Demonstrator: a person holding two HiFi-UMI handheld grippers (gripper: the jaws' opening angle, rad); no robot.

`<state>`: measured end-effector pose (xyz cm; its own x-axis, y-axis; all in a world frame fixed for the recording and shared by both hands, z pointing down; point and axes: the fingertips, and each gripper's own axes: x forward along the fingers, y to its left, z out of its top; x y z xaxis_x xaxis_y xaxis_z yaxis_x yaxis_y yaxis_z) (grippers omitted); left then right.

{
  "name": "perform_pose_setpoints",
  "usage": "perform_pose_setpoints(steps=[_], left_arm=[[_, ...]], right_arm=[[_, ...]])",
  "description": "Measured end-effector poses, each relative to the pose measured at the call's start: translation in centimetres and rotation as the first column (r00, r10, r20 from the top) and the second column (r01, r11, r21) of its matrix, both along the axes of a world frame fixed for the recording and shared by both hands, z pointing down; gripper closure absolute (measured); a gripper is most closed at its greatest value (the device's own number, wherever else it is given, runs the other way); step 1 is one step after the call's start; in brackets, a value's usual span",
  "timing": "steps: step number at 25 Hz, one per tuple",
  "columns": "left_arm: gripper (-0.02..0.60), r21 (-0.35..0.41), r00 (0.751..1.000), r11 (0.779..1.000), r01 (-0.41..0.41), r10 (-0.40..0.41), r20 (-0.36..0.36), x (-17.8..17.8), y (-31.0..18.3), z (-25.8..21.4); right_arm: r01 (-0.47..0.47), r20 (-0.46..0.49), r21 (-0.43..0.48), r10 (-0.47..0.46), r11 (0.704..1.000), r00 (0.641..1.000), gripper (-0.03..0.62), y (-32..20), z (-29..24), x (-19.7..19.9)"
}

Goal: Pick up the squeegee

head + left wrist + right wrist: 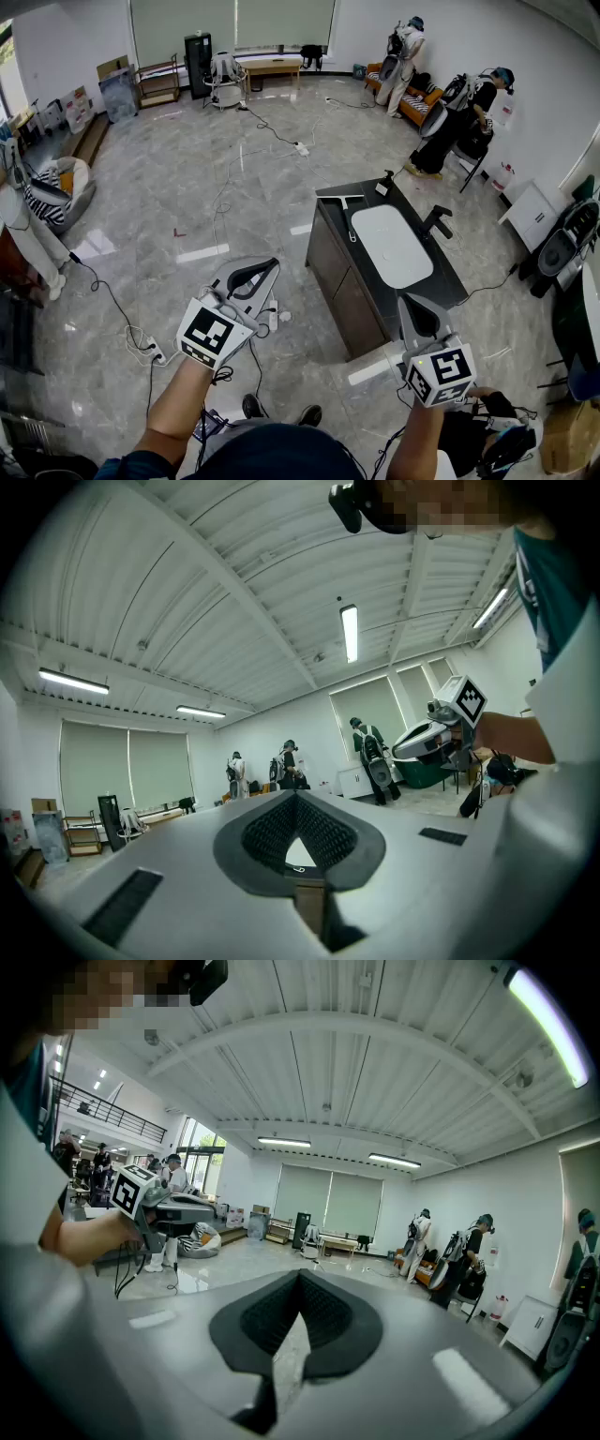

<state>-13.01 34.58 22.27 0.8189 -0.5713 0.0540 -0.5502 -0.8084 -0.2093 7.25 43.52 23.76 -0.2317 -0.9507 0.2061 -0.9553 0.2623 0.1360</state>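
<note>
The squeegee (348, 216) is white and lies flat on the far left corner of a dark vanity counter (330, 202), next to the white sink basin (391, 246). Both grippers hang in the air well short of it. My left gripper (265, 270) is left of the cabinet over the floor, jaws together and empty. My right gripper (418, 313) hovers near the counter's near end, shut with nothing in it. The left gripper view shows closed tips (298, 799) and the right gripper (441, 733) beyond. The right gripper view shows its own closed tips (300, 1279) and the left gripper (159, 1206).
A black faucet (437, 222) stands at the basin's right side. Cables and a power strip (155, 352) trail over the marble floor. Several people (405, 52) stand by an orange sofa at the back right. A beanbag (66, 187) sits at the left.
</note>
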Motion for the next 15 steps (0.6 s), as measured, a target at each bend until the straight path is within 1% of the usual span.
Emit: perform_pose_setpoints(steps=[9,15], left_arm=[[0.575,-0.01,1.0,1.0,-0.014,0.014,0.003,-4.1,-0.7,0.2],[0.575,-0.016,1.0,0.999,-0.028,0.028,0.011,-6.8,-2.4,0.8]], right_arm=[[-0.017,0.018,-0.008,0.017,1.0,1.0,0.586,-0.6,0.0,-3.7],[-0.048,0.081,0.012,0.047,0.999,0.996,0.585,-2.1,0.2,-5.6]])
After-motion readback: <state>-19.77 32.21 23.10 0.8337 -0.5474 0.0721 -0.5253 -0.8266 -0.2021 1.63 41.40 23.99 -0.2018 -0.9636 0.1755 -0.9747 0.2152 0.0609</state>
